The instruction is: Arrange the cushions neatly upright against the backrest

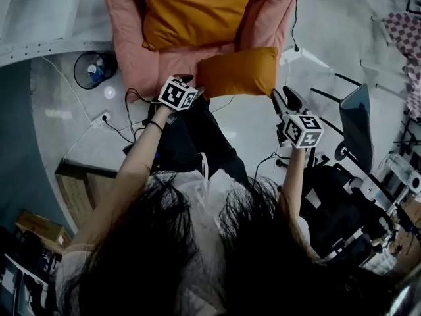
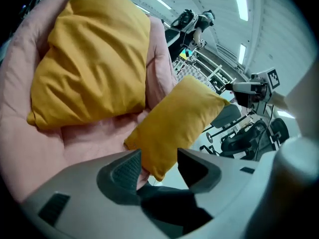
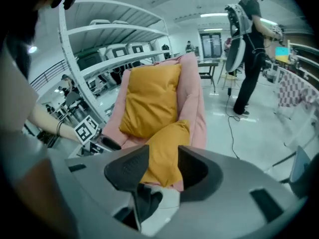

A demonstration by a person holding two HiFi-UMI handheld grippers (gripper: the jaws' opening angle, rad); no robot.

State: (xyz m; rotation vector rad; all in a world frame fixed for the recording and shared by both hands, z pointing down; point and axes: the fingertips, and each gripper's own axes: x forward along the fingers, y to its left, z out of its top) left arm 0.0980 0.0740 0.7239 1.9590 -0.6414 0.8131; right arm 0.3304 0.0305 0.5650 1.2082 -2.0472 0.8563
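Observation:
A large orange cushion (image 1: 194, 8) leans upright on the backrest of a pink lounger (image 1: 131, 51). A smaller orange cushion (image 1: 238, 71) lies across the seat's front edge and overhangs the floor. My left gripper (image 1: 197, 91) is at its left corner. In the left gripper view that corner (image 2: 162, 153) sits between the open jaws (image 2: 158, 166), with a gap at each pad. My right gripper (image 1: 284, 99) is just off the cushion's right end. In the right gripper view the cushion (image 3: 164, 153) shows between its part-open jaws (image 3: 163, 166), with no pad pressing on it.
A round black bin (image 1: 94, 69), a power strip (image 1: 102, 118) and cables lie on the floor left of the lounger. An office chair (image 1: 358, 130) and stands crowd the right. A person (image 3: 246, 44) stands beyond the lounger; white shelves (image 3: 109, 39) are behind it.

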